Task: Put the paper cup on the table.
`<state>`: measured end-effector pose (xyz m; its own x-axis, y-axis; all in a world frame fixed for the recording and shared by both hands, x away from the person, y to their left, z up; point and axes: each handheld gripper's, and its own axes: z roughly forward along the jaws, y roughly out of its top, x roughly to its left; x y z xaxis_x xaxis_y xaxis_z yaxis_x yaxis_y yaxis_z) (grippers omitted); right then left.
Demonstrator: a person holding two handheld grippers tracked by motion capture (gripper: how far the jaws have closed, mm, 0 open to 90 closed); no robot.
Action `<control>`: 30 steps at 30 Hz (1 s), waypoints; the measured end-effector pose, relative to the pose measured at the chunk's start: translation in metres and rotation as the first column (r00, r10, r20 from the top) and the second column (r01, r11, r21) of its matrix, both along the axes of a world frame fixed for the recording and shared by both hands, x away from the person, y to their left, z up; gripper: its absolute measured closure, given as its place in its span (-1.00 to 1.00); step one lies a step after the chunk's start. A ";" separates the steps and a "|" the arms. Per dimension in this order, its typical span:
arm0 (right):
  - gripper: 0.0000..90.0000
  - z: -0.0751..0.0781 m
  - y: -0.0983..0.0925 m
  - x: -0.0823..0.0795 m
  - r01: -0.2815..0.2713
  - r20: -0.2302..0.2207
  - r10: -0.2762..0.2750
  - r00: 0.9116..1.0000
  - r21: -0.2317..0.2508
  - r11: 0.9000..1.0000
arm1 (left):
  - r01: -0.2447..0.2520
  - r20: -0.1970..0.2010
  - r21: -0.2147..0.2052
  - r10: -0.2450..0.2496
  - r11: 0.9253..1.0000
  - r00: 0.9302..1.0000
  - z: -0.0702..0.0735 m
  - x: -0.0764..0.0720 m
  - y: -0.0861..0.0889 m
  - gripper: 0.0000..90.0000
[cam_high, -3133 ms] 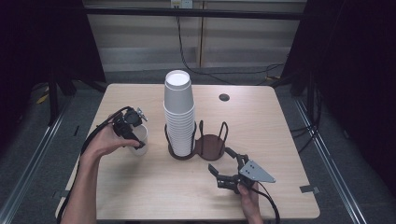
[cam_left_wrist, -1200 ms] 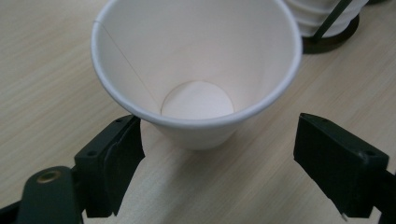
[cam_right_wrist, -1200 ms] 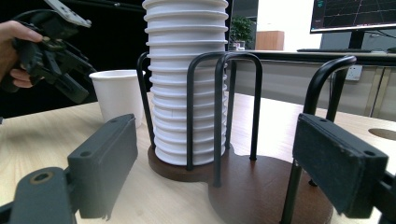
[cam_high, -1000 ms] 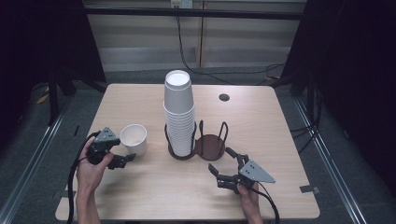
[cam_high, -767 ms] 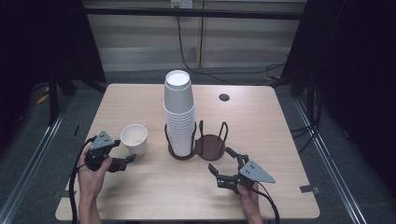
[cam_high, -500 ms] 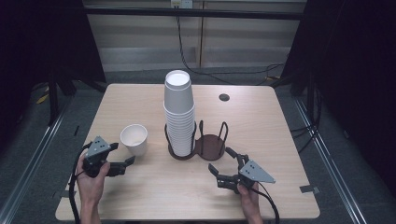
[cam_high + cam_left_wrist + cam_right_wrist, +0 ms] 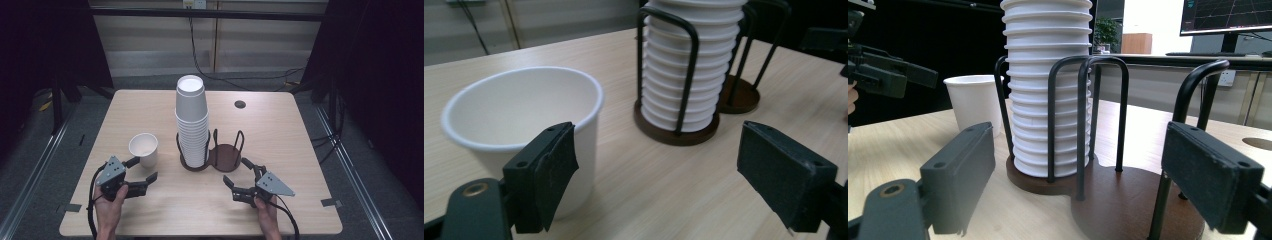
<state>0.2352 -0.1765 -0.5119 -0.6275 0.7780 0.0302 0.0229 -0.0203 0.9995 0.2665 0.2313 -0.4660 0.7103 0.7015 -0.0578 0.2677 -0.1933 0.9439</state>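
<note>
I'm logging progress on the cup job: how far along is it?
Done: one white paper cup stands upright alone on the wooden table, apart from the tall stack of white paper cups in the dark wire holder. In hand: nothing; left tongs open beside the cup, right tongs open near the holder. Left: the stack, probably.

High view: above the person's edge of the table (image 7: 300,150), facing forward and down, far off. Left and right gripper views: low over the tabletop, close. All three share the stacked paper cups (image 7: 191,120) (image 7: 689,75) (image 7: 1048,90) in their wire holder (image 7: 226,155) (image 7: 736,95) (image 7: 1118,200).
</note>
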 end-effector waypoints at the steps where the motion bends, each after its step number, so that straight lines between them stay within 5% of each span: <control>1: -0.70 0.000 0.000 0.000 0.000 0.000 0.000 1.000 0.000 1.000 | 0.014 0.001 -0.009 -0.014 1.000 1.000 -0.001 -0.001 -0.002 -0.65; 13: -0.70 0.000 0.000 0.000 0.001 0.000 -0.001 1.000 0.000 1.000 | 0.052 0.117 -0.072 -0.043 0.996 0.992 -0.018 -0.014 -0.051 -0.65; 19: -0.71 0.000 0.000 0.000 0.002 0.000 -0.002 1.000 0.000 1.000 | 0.049 0.136 -0.058 -0.041 0.997 0.990 -0.024 -0.016 -0.069 -0.66; 25: -0.71 0.000 0.000 0.000 0.002 0.000 -0.002 1.000 0.001 1.000 | 0.041 0.134 -0.103 -0.027 0.994 0.991 -0.032 -0.018 -0.082 -0.65; 27: -0.71 0.000 0.000 0.000 0.000 0.000 0.000 1.000 0.000 1.000 | 0.040 0.166 -0.065 -0.029 0.997 0.986 -0.034 -0.017 -0.082 -0.65; 30: -0.71 0.000 0.000 0.000 0.001 0.000 -0.001 1.000 0.000 1.000 | 0.040 0.183 -0.084 -0.024 0.996 0.983 -0.040 -0.019 -0.083 -0.65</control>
